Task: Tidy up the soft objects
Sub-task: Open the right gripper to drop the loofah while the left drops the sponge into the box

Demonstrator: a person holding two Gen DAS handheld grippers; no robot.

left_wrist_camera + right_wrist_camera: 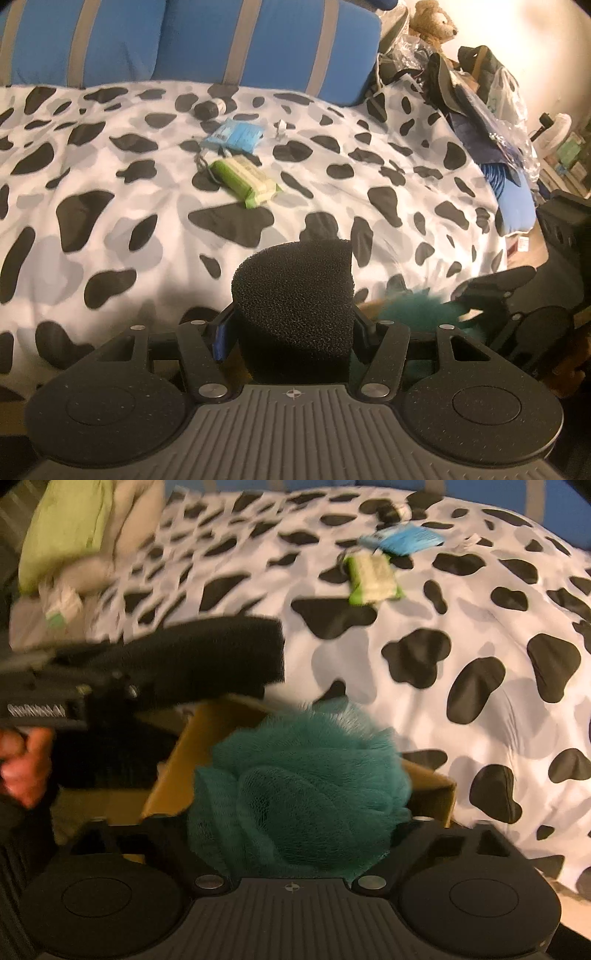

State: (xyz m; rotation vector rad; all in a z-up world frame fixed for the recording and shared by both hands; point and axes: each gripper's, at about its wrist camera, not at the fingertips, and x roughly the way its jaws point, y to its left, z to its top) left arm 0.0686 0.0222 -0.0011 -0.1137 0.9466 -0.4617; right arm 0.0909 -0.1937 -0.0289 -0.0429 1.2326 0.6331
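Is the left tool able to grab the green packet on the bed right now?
Probably not yet. The left tool already grips a black sponge, so there is no room for the green packet. The cow-print blanket between them looks bare.

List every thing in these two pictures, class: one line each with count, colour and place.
foam sponge: 1, black, between the left gripper's fingers
bath pouf: 1, teal, at the right gripper, over the box
cardboard box: 1, brown, at the bed's edge
green packet: 1, on the duvet
blue packet: 1, beyond the green one
duvet: 1, white with black patches
teddy bear: 1, tan, far corner
left gripper: 1, black
right gripper: 1, black
hand: 1, holding the left gripper
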